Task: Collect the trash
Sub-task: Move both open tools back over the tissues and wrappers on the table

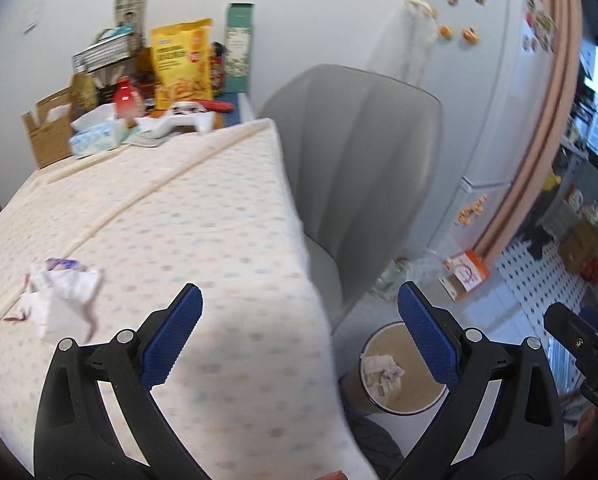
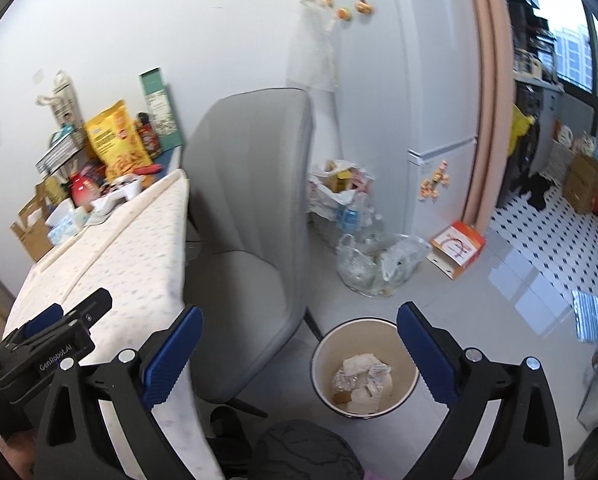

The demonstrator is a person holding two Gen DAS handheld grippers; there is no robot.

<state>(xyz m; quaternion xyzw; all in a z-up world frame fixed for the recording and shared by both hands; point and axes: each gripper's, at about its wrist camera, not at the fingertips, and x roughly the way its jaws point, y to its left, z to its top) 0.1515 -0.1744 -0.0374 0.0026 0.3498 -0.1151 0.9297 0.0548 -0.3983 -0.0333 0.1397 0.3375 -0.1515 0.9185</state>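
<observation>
Trash (image 2: 361, 380) already sitting in the bin (image 2: 395, 406) on the floor, more crumpled wrappers (image 1: 61, 296) still lying on the bench (image 1: 203, 208). Left hand-held gripper (image 1: 299, 336) and right hand-held gripper (image 2: 299, 354) both gaping wide, holding nothing. Roughly halfway, guessing.

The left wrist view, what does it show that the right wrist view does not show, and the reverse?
Only the left wrist view shows the crumpled wrappers lying on the dotted tablecloth. Only the right wrist view shows the clear bag of bottles on the floor and the window. Both show the trash bin with crumpled paper inside, the grey chair, the yellow snack bag, the fridge, and open, empty grippers: left gripper, right gripper.
</observation>
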